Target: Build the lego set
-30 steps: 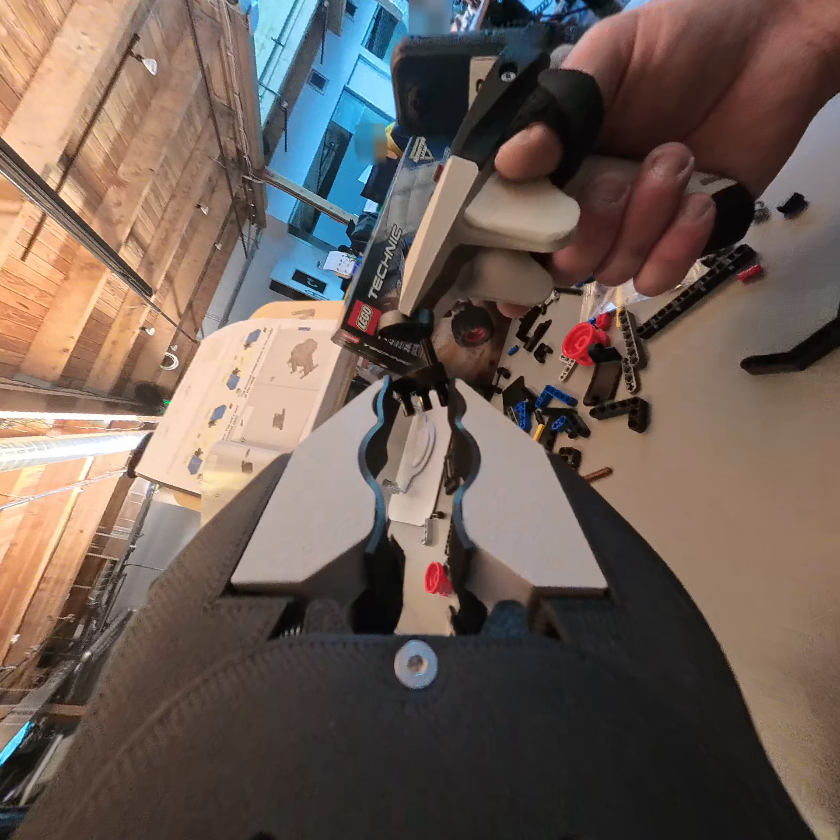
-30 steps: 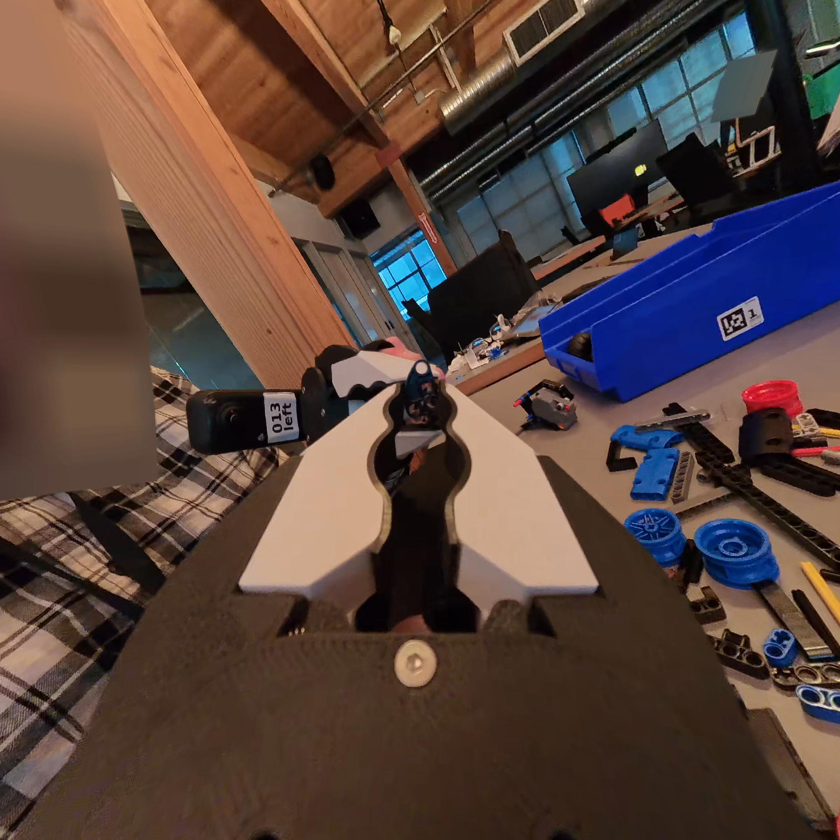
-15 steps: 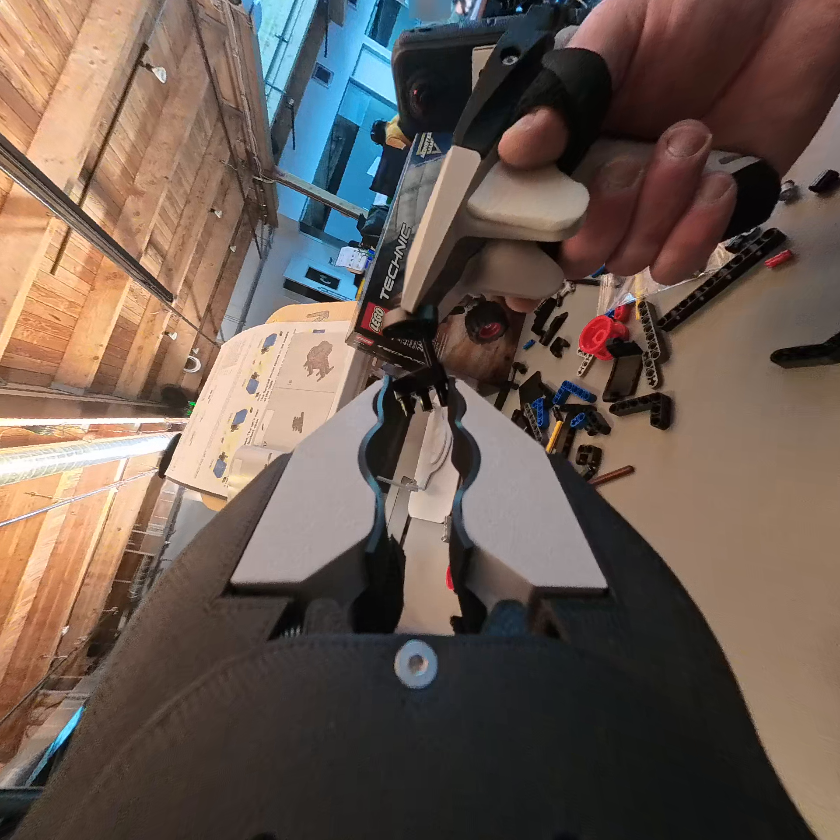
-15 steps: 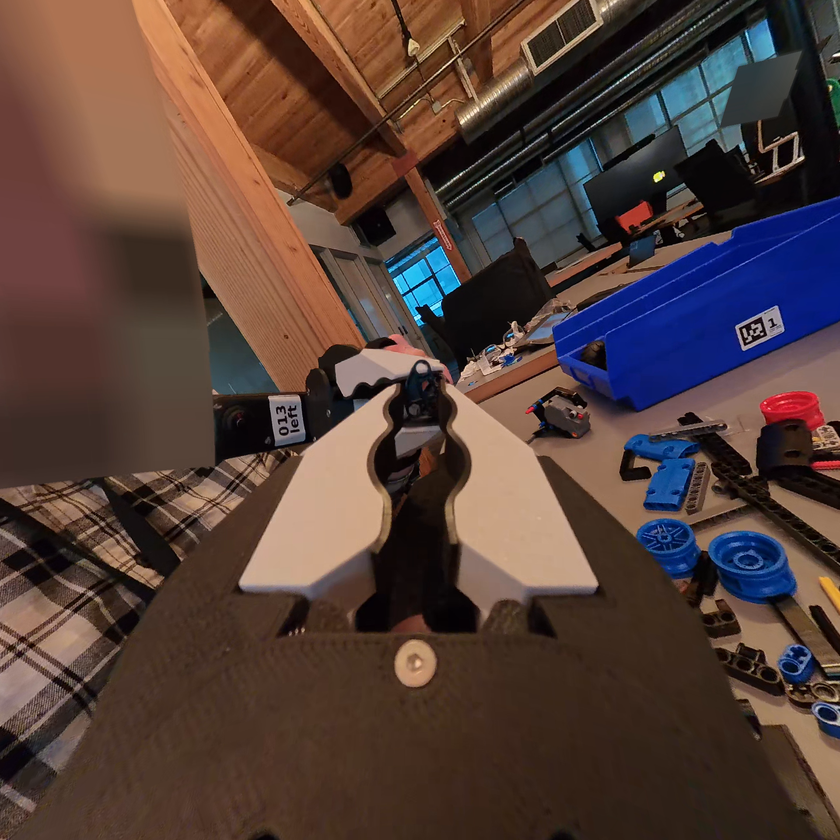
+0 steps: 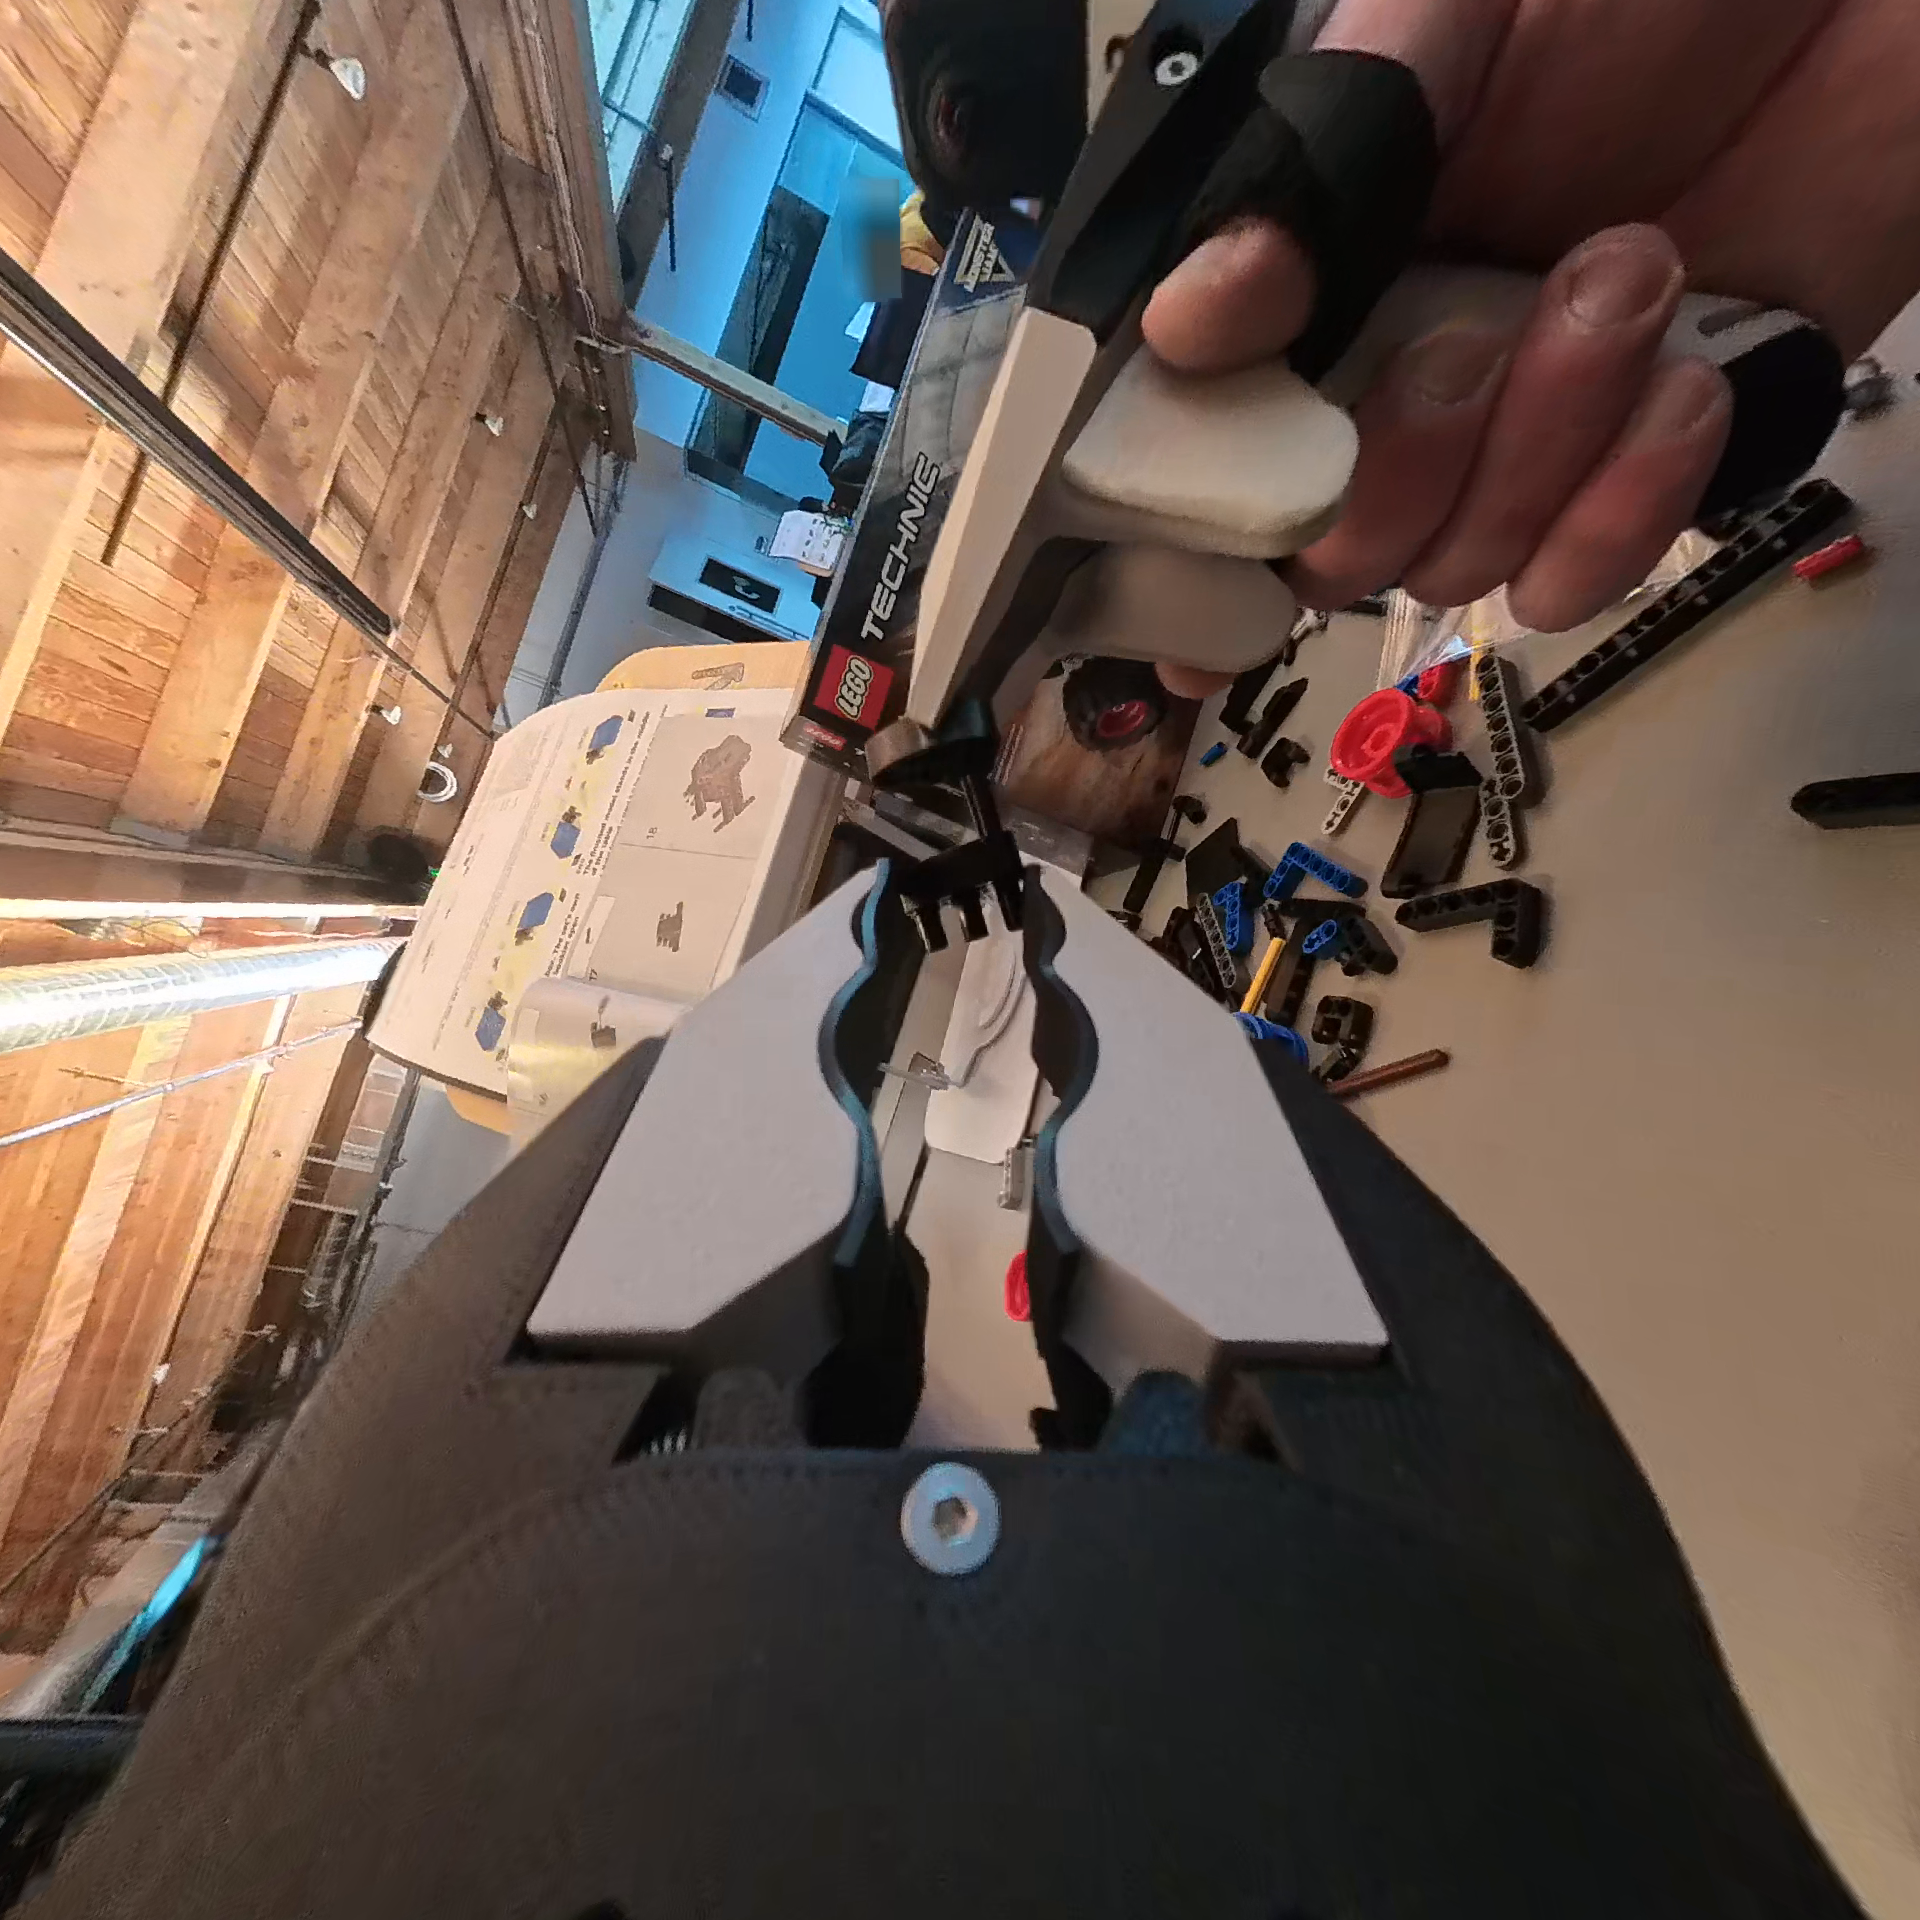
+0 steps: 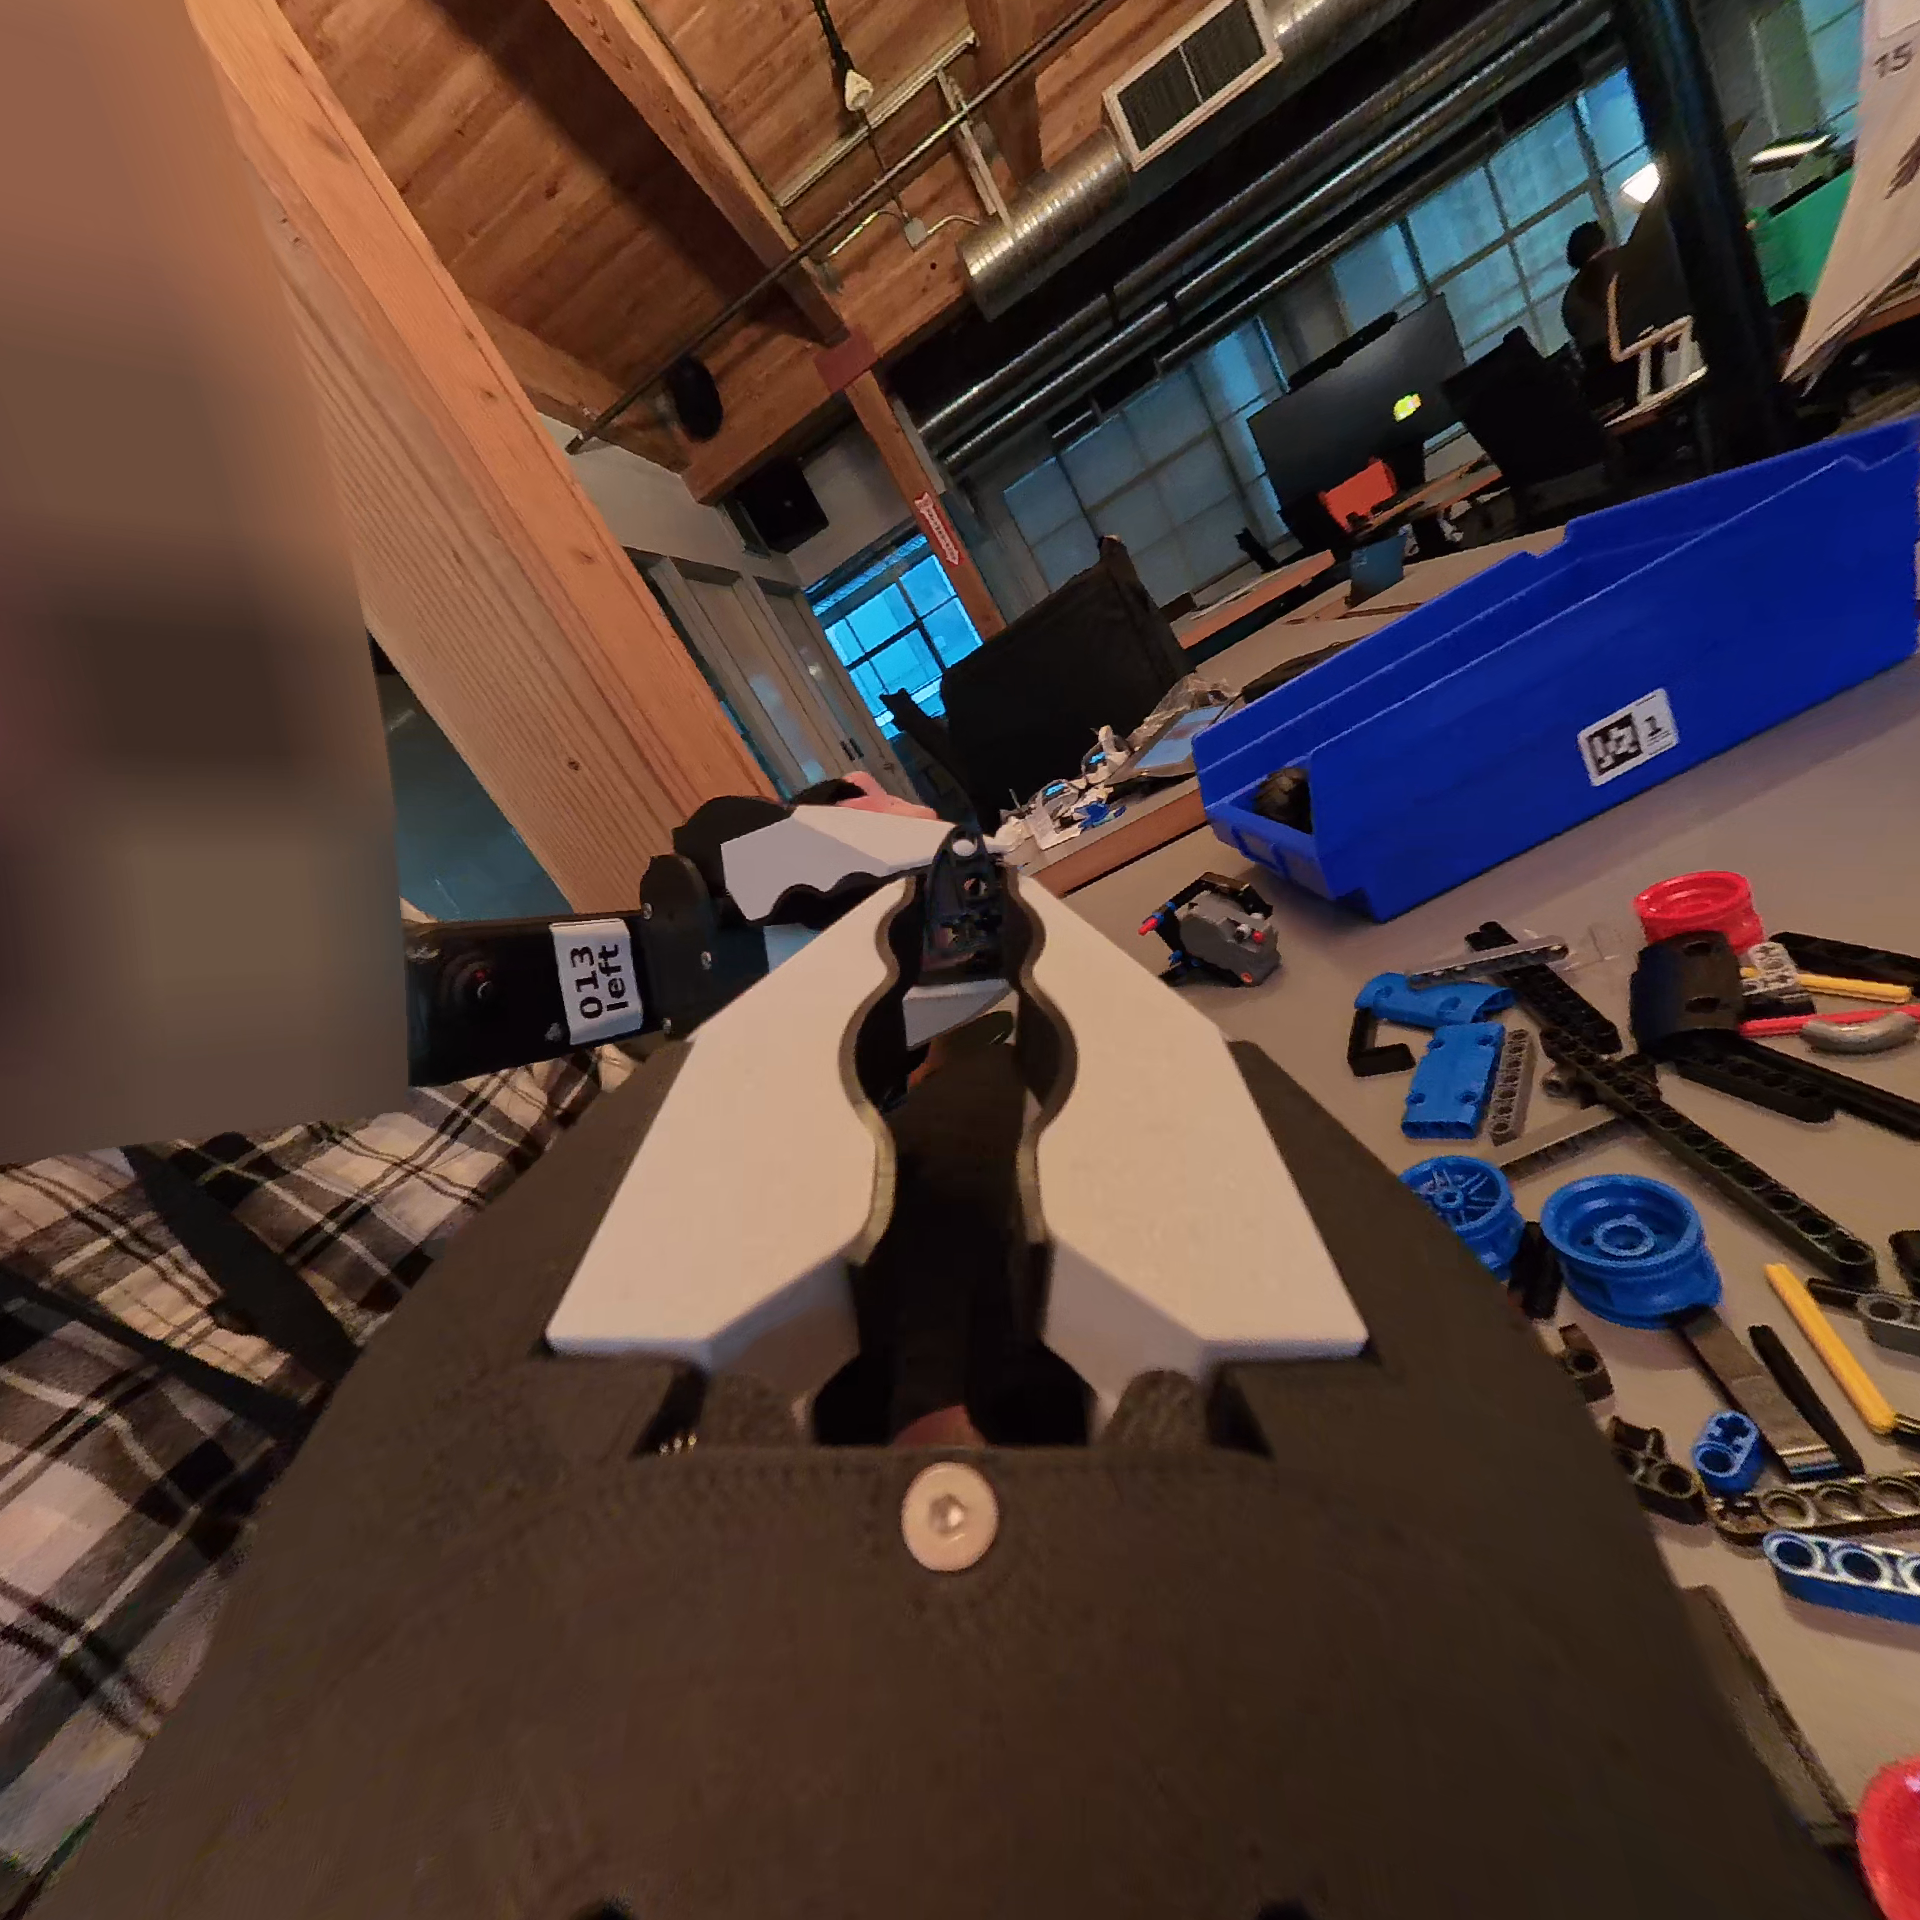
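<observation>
You're holding both grippers up off the grey tabletop [image 6: 1558, 831], tips meeting in mid-air. Your left gripper [image 5: 961, 899] is pinching a small black lego connector piece w/ three stubby pegs [image 5: 961, 894] right at its tips, fingers narrow around it. Your right gripper [image 6: 966, 904] is clamping a small black lego part [image 6: 961, 909] at its tips too, fingers nearly together; in the left wrist view that part is showing as a round black disc on a thin black axle [image 5: 951, 764] pointing down at the pegged piece. The two look touching or just about, can't tell if they're seated.

Progress, judging from what's lying around: early. You're joining a tiny sub-assy, and most of the set is loose on the table — blue plastic wheel hubs [image 6: 1626, 1242], red wheel hub [image 6: 1694, 904], long black perforated beams [image 6: 1704, 1164], blue curved panels [image 6: 1449, 1055], yellow axle [image 6: 1829, 1345], grey motor-like block [image 6: 1216, 930]. The open instruction booklet [image 5: 613, 873] and the dark lego box [image 5: 904, 520] are standing behind, the blue plastic bin [image 6: 1558, 707] farther back. No larger built body is visible anywhere, so nearly everything's left to do.
</observation>
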`<state>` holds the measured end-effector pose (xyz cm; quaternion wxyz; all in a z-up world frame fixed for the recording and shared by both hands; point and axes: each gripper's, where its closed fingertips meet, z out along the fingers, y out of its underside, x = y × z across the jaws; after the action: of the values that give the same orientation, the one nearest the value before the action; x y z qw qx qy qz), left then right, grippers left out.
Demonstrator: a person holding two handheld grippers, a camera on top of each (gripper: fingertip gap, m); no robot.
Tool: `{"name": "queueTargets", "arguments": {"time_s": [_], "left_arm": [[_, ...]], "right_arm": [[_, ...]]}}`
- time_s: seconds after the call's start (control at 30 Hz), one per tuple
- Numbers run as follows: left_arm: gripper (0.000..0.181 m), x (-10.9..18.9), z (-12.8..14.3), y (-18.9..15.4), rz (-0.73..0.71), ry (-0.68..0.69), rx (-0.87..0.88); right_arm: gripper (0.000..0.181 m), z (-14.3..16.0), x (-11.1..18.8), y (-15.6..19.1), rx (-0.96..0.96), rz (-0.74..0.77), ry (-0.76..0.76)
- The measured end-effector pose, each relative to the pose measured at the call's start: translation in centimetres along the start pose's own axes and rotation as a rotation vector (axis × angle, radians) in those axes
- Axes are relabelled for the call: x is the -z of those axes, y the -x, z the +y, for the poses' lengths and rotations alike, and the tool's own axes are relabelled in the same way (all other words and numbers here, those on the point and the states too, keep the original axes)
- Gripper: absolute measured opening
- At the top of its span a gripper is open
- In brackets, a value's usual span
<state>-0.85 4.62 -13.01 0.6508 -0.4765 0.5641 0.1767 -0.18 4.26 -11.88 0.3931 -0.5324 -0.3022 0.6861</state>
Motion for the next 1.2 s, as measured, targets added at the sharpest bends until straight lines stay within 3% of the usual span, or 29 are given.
{"name": "queueTargets", "arguments": {"time_s": [0.23,0.53,0.77,1.2], "left_arm": [[0.021,-0.3,0.8,0.2,-0.048,0.025,0.074],[0.02,-0.4,0.8,-0.3,-0.099,0.0,0.025],[0.021,-0.1,0.8,-0.2,-0.111,-0.026,0.046],[0.021,0.1,-0.5,1.4,-0.136,-0.097,0.376]], "right_arm": [[0.013,-0.3,-0.5,-0.6,0.144,0.139,-0.011],[0.012,0.0,-0.9,-1.0,0.336,0.308,0.057],[0.012,-0.2,-0.7,-0.8,0.279,0.274,0.034],[0.012,-2.7,-0.3,0.6,0.168,0.188,-0.223]]}}
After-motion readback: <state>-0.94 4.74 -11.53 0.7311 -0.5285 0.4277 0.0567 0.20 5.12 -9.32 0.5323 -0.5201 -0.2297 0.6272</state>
